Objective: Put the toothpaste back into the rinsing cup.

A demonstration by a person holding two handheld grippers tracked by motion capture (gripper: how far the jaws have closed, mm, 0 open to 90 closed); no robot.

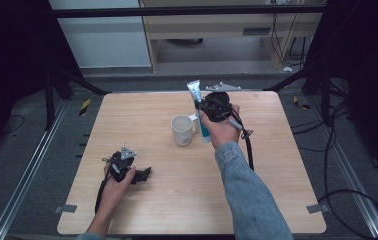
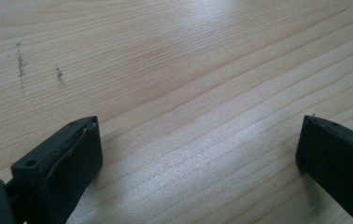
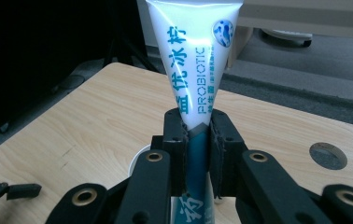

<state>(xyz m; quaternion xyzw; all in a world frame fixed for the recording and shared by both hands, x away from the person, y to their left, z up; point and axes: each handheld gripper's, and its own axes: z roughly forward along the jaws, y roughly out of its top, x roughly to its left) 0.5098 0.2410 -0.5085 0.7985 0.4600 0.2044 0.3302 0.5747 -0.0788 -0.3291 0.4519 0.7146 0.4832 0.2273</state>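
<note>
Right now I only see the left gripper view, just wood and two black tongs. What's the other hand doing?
Observer: The right tongs are shut on a toothpaste tube, held upright.
Operator: Is there anything near it?
Observer: Yes, a white cup stands on the table, just beside the tube's lower end.
Operator: And where's my hand?
Observer: Your left tongs rest open near the table's front left part, apart from the cup.

Hand-held gripper (image 3: 197, 154) clamps the upright toothpaste tube (image 3: 194, 60) above the table (image 3: 95, 121).
</note>
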